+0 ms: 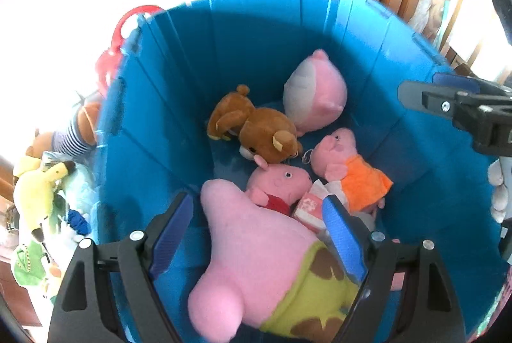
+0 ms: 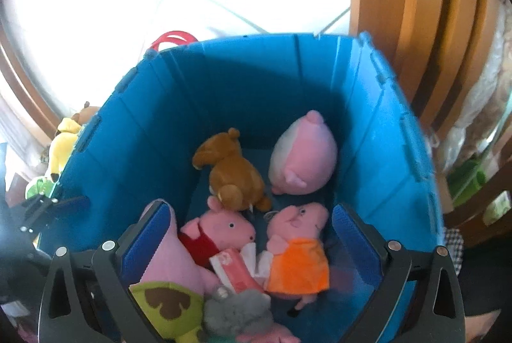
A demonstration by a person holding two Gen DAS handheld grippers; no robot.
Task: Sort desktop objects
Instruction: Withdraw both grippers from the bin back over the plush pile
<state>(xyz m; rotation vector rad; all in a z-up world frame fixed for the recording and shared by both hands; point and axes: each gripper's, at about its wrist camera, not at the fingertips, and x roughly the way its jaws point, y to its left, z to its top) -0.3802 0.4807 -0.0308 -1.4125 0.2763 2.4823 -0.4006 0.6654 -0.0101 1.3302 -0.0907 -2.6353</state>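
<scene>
A: Left wrist view. What could go wrong here?

B: The left gripper (image 1: 259, 215) hangs over a blue bin (image 1: 160, 106). Its jaws stand wide and hold nothing; a pink star plush (image 1: 243, 250) with green shorts lies loose in the bin below them. A careless lift might snag it and drag it out. More toys, among them a yellow plush (image 1: 38, 189), wait outside on the left.

A: And the right wrist view?

B: The right gripper (image 2: 249, 234) also has wide, empty jaws above the bin. Below lie two pig plushes, one in red (image 2: 220, 231), one in orange (image 2: 297, 250), and a brown bear (image 2: 233, 173) beyond them. Both grippers crowd one opening, so they could collide.
</scene>
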